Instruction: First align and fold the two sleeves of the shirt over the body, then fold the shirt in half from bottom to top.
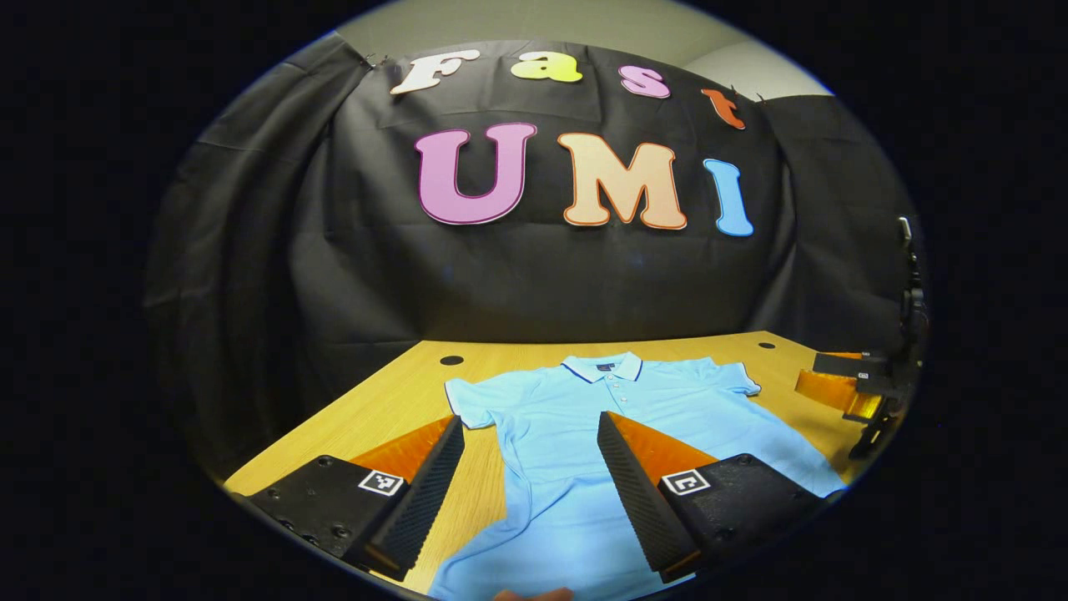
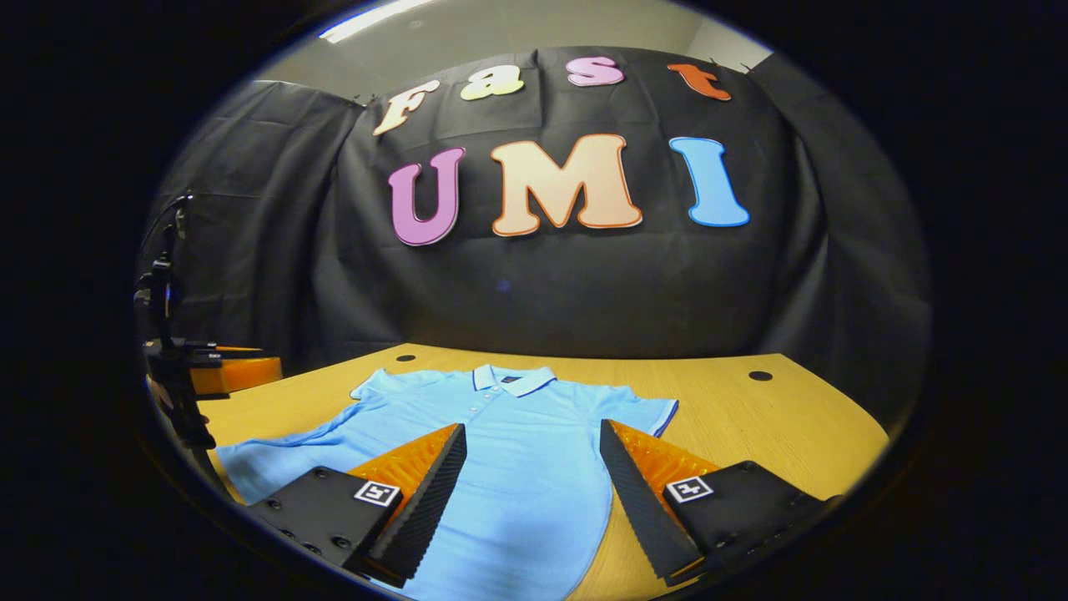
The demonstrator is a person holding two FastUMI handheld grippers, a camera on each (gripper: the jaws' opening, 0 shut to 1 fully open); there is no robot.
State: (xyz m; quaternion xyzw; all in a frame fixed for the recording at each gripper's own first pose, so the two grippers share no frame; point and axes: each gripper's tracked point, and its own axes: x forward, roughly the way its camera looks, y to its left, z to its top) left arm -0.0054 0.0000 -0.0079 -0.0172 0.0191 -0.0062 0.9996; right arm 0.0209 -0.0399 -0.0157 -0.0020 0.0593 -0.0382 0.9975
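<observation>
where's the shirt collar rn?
In the left gripper view the collar is at the shirt's far end, toward the black cloth wall, beyond the open left gripper.

the polo shirt (image 1: pixel 576 417) is a soft knit cloth, matt, lying smooth across the chest with shallow creases near its lower edge; the collar (image 1: pixel 602 366) looks like a firmer ribbed knit with a thin contrasting trim, and small glossy buttons sit on the placket. the tabletop (image 2: pixel 751 417) is light wood-look laminate, smooth with a low sheen and fine grain, with dark round holes near the far edge. the left gripper (image 1: pixel 530 467) and right gripper (image 2: pixel 530 472) have fingers (image 1: pixel 425 492) of hard matt plastic, their inner faces ribbed and rough. the booth wall (image 2: pixel 584 284) is matt, wrinkled cloth.
</observation>
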